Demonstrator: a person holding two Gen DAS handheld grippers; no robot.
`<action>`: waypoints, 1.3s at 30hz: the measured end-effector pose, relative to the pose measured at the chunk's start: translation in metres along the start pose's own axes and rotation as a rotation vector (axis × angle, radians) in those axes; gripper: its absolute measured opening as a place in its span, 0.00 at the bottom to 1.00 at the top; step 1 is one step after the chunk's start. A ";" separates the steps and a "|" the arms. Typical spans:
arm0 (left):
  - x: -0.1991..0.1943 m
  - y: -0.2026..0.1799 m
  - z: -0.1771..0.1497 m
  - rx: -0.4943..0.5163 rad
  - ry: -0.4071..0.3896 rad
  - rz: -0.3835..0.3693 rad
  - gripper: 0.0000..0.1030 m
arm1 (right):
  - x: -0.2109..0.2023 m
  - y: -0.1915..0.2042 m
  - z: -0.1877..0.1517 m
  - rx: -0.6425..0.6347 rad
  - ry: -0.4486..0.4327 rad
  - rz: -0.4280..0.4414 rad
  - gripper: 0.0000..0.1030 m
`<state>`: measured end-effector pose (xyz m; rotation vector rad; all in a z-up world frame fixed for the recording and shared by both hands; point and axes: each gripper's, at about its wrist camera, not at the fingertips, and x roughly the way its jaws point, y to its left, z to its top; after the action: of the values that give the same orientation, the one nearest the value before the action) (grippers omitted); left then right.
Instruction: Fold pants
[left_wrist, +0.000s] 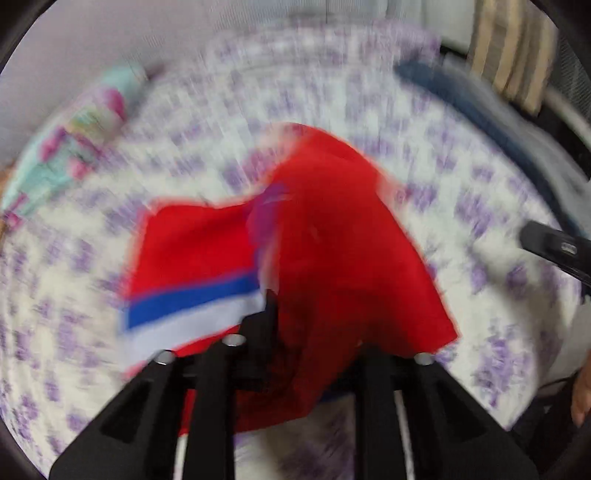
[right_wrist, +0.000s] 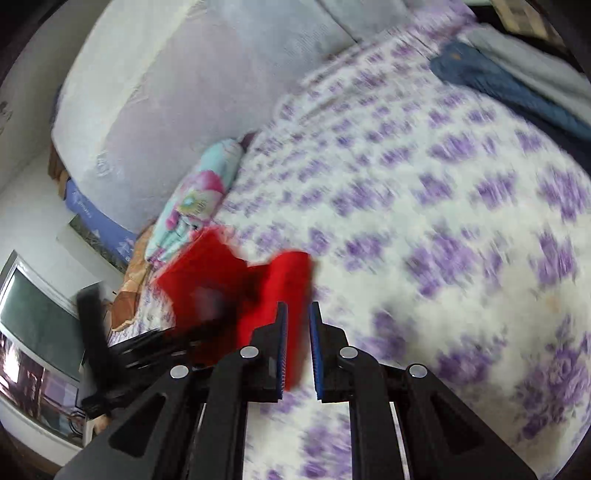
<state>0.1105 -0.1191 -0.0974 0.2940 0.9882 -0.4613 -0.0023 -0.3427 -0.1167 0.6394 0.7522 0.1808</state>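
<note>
Two black tongs hold up one pair of red pants (left_wrist: 332, 221) over the near edge of the bed (left_wrist: 480, 350). Both pictures are very blurry.

The left tongs (left_wrist: 317, 325) are right under the pants. The red cloth is draped over their tips and hides one finger, so I cannot tell if they are open or closed.

The right tongs (right_wrist: 297, 310) are almost closed. Their blue pads have only a thin gap, and a fold of the red cloth sits in it.

The pants are bunched up, not flat. Their long way runs side to side, from one pair of tongs to the other. A blue stripe (left_wrist: 192, 299) and a white stripe (left_wrist: 192, 328) run the same way on the left part, tipped up a little toward the middle.

The bed sheet is white with purple flowers. A pillow (right_wrist: 199, 199) with pink and light blue colors lies at the left edge of the bed. Blue jeans (right_wrist: 498, 85) lie along the far right edge. A big pale mattress (right_wrist: 166, 92) stands up behind the bed.
</note>
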 end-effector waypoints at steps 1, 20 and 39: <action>0.008 -0.005 0.000 0.004 0.017 0.013 0.24 | 0.006 -0.006 -0.003 0.007 0.027 0.003 0.13; -0.047 0.093 -0.021 -0.302 -0.062 -0.381 0.40 | 0.104 0.099 0.017 -0.273 0.297 -0.001 0.10; -0.014 0.107 -0.052 -0.312 -0.051 -0.399 0.23 | 0.296 0.198 0.036 -0.411 0.565 -0.182 0.06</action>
<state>0.1190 -0.0004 -0.1092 -0.1996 1.0548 -0.6623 0.2507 -0.0920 -0.1492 0.1171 1.2689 0.3443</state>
